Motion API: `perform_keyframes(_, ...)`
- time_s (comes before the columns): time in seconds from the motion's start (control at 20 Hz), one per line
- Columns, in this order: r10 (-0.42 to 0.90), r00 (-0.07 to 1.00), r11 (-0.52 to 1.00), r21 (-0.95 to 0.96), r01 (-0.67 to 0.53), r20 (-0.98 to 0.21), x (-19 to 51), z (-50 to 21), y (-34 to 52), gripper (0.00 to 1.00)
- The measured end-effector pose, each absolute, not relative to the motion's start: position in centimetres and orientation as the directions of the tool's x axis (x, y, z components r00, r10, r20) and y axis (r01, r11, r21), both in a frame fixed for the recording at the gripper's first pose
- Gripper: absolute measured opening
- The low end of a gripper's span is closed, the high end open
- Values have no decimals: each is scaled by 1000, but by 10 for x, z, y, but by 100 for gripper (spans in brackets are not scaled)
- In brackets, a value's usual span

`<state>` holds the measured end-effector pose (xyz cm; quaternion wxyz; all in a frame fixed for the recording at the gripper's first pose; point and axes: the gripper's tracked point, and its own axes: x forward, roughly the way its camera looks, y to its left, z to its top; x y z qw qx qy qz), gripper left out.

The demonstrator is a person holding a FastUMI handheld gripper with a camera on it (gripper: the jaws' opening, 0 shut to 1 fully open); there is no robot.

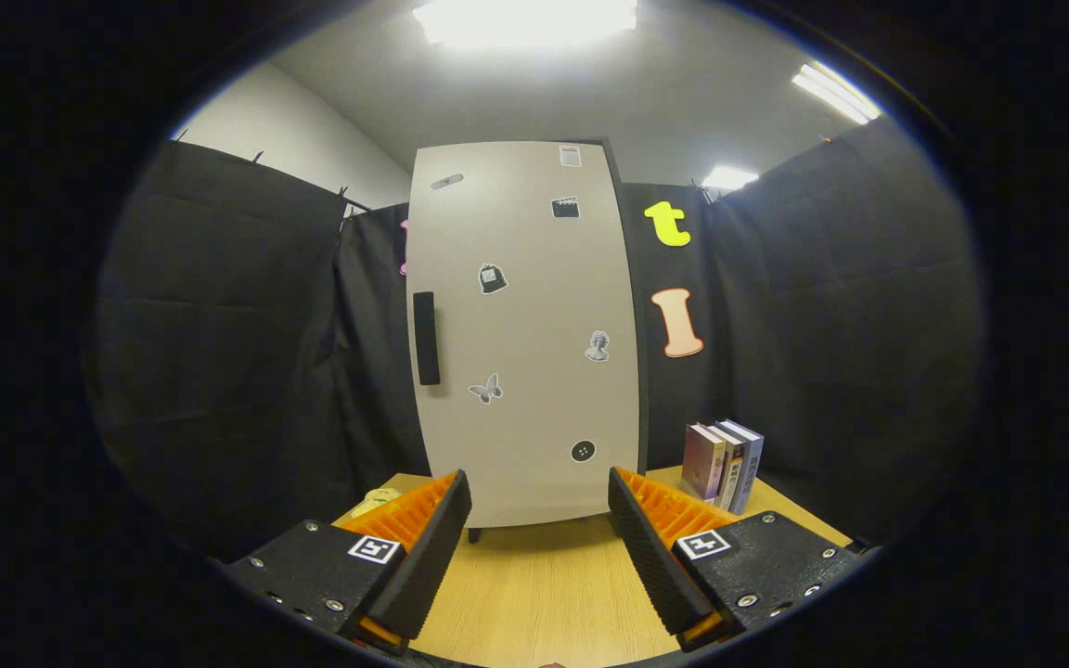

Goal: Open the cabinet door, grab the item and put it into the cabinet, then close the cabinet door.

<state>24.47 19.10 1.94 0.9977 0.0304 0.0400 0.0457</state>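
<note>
Gripper view: closed cabinet (523, 334) stands beyond the spread, empty gripper (539, 506).

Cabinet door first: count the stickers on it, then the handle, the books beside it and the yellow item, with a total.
Stickers on cabinet door: 7
Handle: 1
Books: 3
Yellow item: 1
Total: 12
Gripper open, holding nothing.

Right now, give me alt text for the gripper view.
The open gripper faces a shut white cabinet door with a black handle on its left side, standing on a wooden table. Books stand right of the cabinet; a yellow item lies behind the left finger.
</note>
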Motion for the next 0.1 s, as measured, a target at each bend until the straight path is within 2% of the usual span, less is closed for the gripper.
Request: perform_keyframes(0.1, 96, 992, 994, 61, -92, -81, 245, 18, 191, 93)
